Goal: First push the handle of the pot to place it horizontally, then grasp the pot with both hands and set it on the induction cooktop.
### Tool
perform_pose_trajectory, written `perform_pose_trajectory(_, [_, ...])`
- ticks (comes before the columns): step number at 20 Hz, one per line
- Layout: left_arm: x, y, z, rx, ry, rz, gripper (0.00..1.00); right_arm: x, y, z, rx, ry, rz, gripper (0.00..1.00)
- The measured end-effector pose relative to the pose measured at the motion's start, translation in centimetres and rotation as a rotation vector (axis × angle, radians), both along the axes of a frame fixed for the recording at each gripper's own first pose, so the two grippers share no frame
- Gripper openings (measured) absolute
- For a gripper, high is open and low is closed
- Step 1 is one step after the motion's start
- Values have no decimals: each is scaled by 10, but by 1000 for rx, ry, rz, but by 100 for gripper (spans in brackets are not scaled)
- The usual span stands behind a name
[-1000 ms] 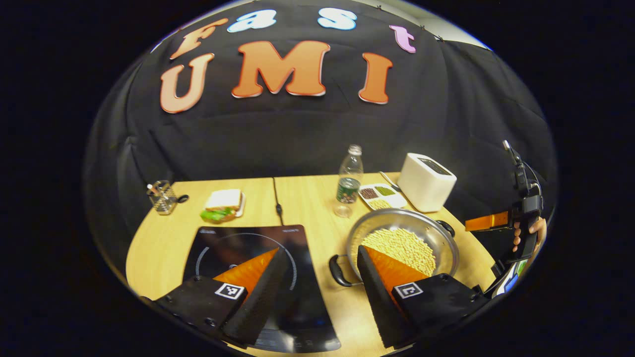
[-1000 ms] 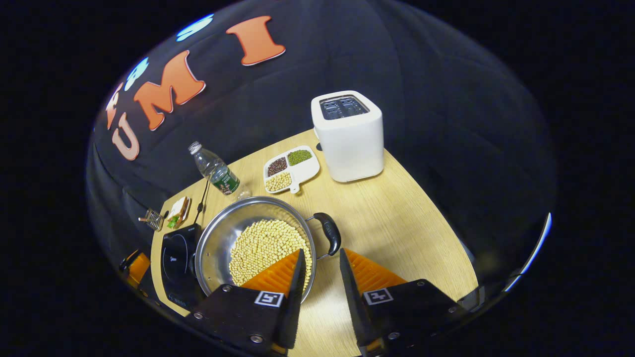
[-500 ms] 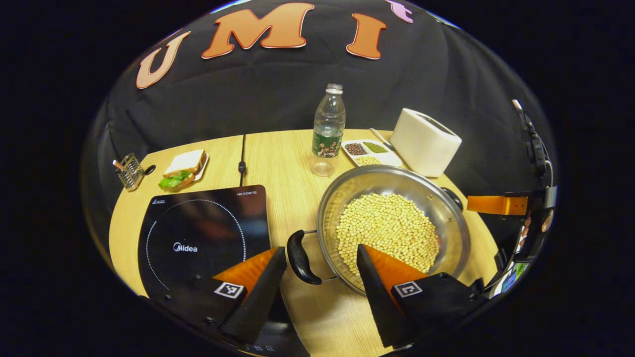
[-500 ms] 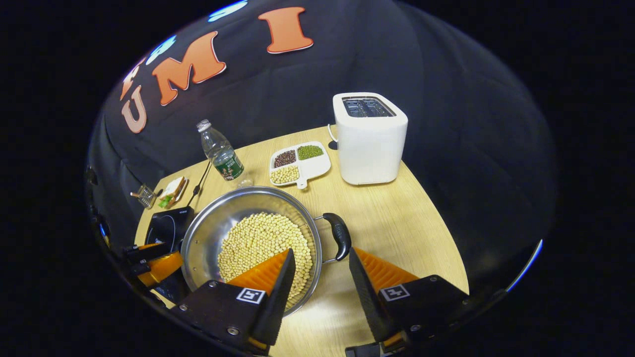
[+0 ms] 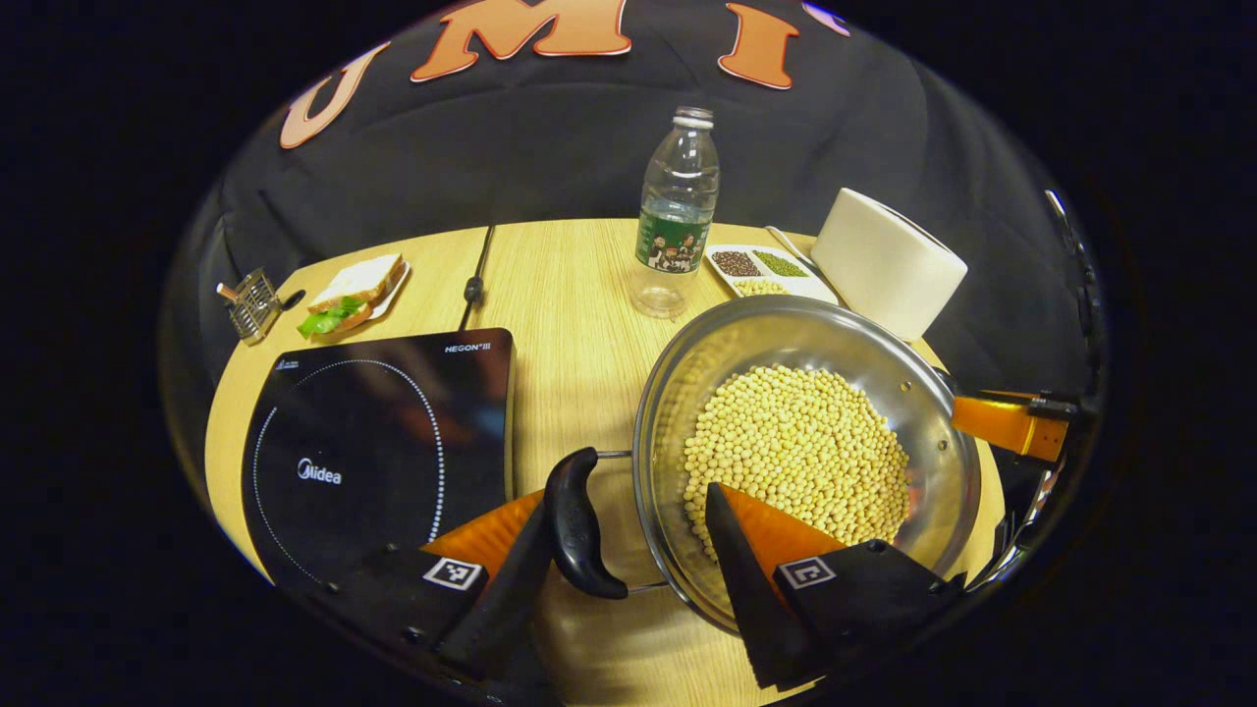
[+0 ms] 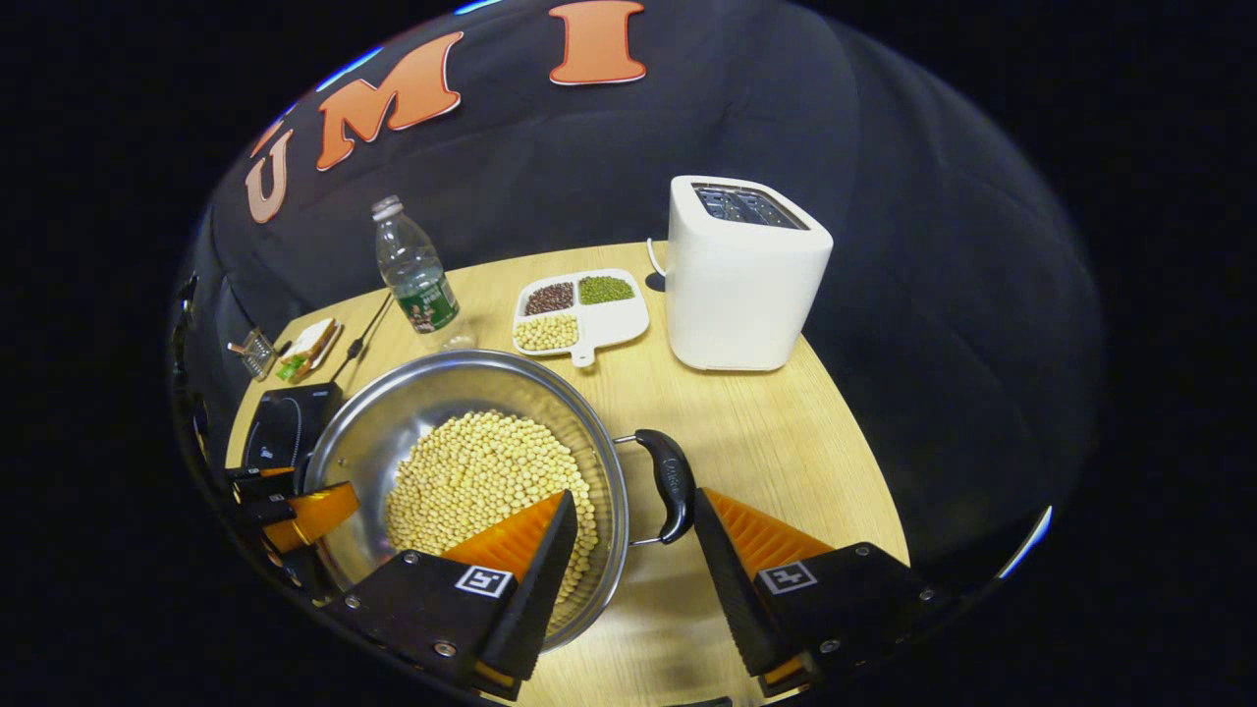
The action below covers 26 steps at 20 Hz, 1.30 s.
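Grasping step: the left gripper [image 5: 628, 540] and right gripper [image 6: 628, 550] each straddle a handle of the pot [image 5: 805, 452], fingers wide apart — seemingly untouched; next both must clamp.

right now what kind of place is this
Most likely a mock kitchen set up in a recording booth: a wooden table holds an induction cooktop, a pot of beans and a toaster, with black cloth behind.

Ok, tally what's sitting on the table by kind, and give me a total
Pot of soybeans: 1
Induction cooktop: 1
Water bottle: 1
Toaster: 1
Divided bean tray: 1
Sandwich: 1
Small wire holder: 1
Total: 7
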<state>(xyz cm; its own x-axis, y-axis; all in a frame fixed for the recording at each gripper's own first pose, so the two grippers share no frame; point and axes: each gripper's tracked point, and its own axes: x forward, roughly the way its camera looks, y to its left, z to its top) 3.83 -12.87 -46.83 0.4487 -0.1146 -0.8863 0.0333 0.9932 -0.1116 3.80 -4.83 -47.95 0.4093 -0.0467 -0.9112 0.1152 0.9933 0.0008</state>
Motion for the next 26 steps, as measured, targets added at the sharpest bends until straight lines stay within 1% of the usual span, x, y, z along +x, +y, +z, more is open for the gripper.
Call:
perform_pose_trajectory(2, [9,-4,-4,-7,-17,4,94,-2,-8,-6,-33,7,-6,76])
perform_pose_trajectory(4, [18,-9,-7,-4,-34,-10,95,-2,-14,-13,-53,15,-22,77])
perform_pose_trajectory(5, [24,-12,-8,8,-46,-17,93,-4,-18,-17,-61,27,-29,77])
perform_pose_trajectory(7, [31,-14,-15,29,-53,-34,94,-3,-25,-26,-80,37,-41,77])
perform_pose_trajectory(8, [35,-15,-17,38,-55,-39,93,-4,-29,-31,-89,45,-45,72])
perform_pose_trajectory(9, [39,-14,-20,55,-60,-40,93,-5,-26,-36,-77,56,-47,77])
perform_pose_trajectory(13, [45,-9,-35,78,-54,-38,85,-3,-23,-43,-45,58,-61,78])
perform_pose_trajectory(15, [50,-10,-34,80,-77,-30,80,-2,-22,-44,-51,55,-57,73])
perform_pose_trajectory(16, [51,-9,-34,90,-86,-32,83,-2,-23,-45,-53,56,-59,71])
perform_pose_trajectory(18, [56,-10,-34,104,-111,-38,83,-2,-22,-43,-57,50,-70,70])
perform_pose_trajectory(20, [62,-10,-35,110,-132,-44,81,-2,-22,-43,-82,39,-61,68])
perform_pose_trajectory(22, [65,-9,-35,118,-141,-50,85,-2,-23,-43,-97,30,-55,68])
perform_pose_trajectory(24, [70,-10,-35,114,-156,-42,83,-1,-21,-42,-83,27,-74,66])
perform_pose_trajectory(26, [71,-10,-35,119,-163,-33,80,2,-22,-42,-91,16,-68,64])
